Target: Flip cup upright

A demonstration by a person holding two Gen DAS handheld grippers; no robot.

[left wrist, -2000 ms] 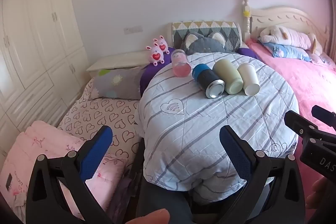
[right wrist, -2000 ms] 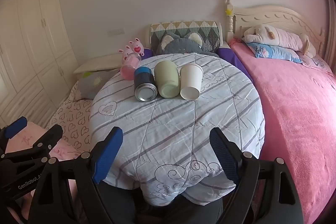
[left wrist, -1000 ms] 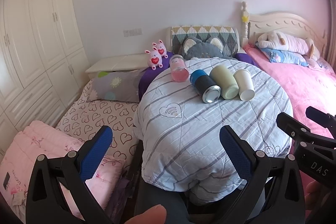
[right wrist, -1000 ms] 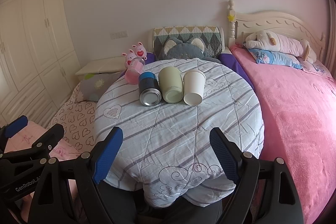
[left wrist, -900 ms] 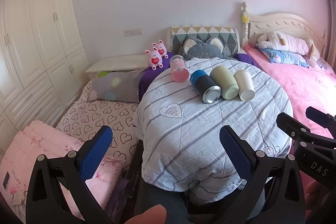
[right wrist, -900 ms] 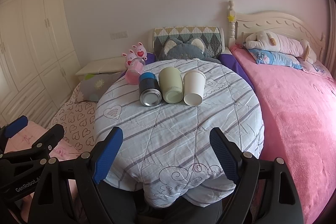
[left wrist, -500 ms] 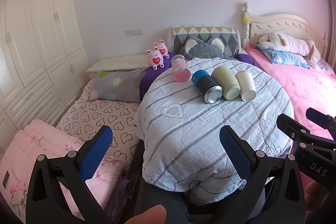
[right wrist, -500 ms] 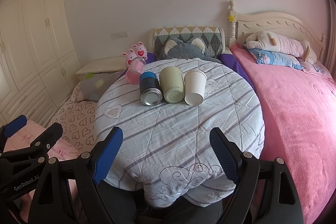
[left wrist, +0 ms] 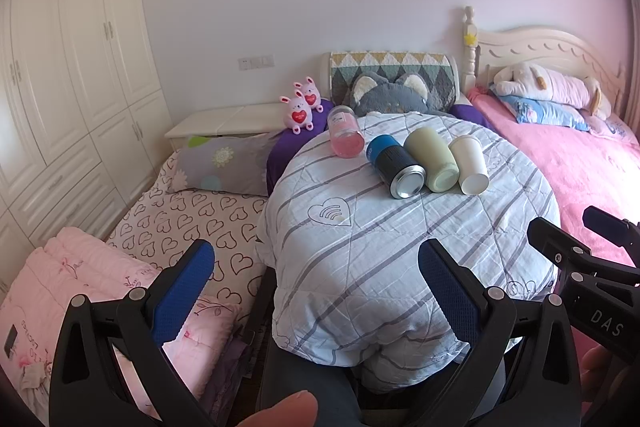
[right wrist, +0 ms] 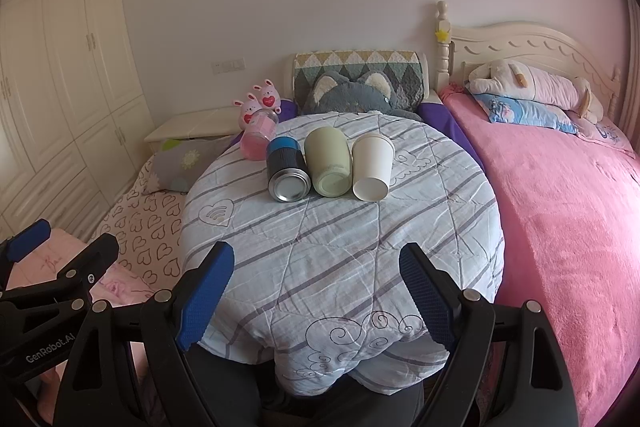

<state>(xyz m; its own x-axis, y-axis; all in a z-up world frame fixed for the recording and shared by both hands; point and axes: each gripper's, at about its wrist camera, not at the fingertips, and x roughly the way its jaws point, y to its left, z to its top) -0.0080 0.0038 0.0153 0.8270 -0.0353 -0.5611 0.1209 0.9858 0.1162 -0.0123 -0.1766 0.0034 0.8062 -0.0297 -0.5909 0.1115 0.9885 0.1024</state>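
White paper cup (right wrist: 372, 168) is lying on its side on the quilt-covered table (right wrist: 340, 247), touching a green cup (right wrist: 329, 163) beside a dark can (right wrist: 287, 169) and a pink jar (right wrist: 259, 141), mouths facing away and hidden; the left gripper (left wrist: 316, 291) and right gripper (right wrist: 316, 291) are hovering at the near edge, jaws spread wide, holding nothing; "GenRobot.AI" and "DAS", cut off, are showing on the gripper bodies; the table's base is hiding under the quilt.
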